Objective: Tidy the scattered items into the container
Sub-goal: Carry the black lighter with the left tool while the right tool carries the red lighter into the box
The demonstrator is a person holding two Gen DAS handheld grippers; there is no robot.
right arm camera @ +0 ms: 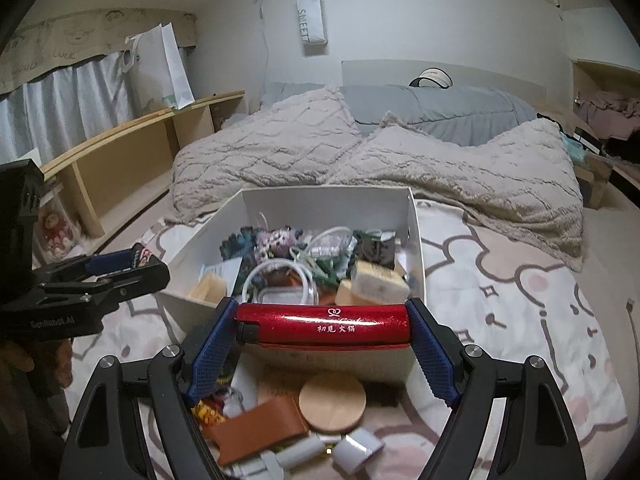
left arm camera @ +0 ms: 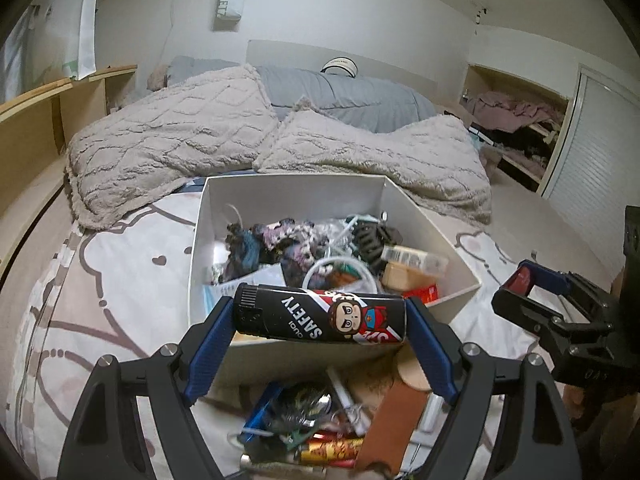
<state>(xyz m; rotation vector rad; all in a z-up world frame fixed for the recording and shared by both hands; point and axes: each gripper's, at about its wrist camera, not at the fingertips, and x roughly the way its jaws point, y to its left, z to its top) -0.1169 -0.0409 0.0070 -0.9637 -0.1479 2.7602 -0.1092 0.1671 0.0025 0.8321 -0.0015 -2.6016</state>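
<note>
You had "SAFETY" in white capitals on the black lighter (left arm camera: 320,314), printed upside down from your left wrist view, with a smaller word beside it that looked like "ouqi" but was too small to be sure of. The red lighter (right arm camera: 324,322) carried a small looped emblem, a faint cursive word you could not read, and four Chinese characters, 初見 火鍋. Above the headboard, the white pouch (right arm camera: 312,20) hanging on the wall read "SWEET", lettered downward. On the side of your left hand-held gripper (right arm camera: 120,276), seen from the right wrist, white lettering read roughly "GenRobot.AI". The curtain valance (right arm camera: 60,52), left of the pouch, showed "Luck" among sketched figures.
</note>
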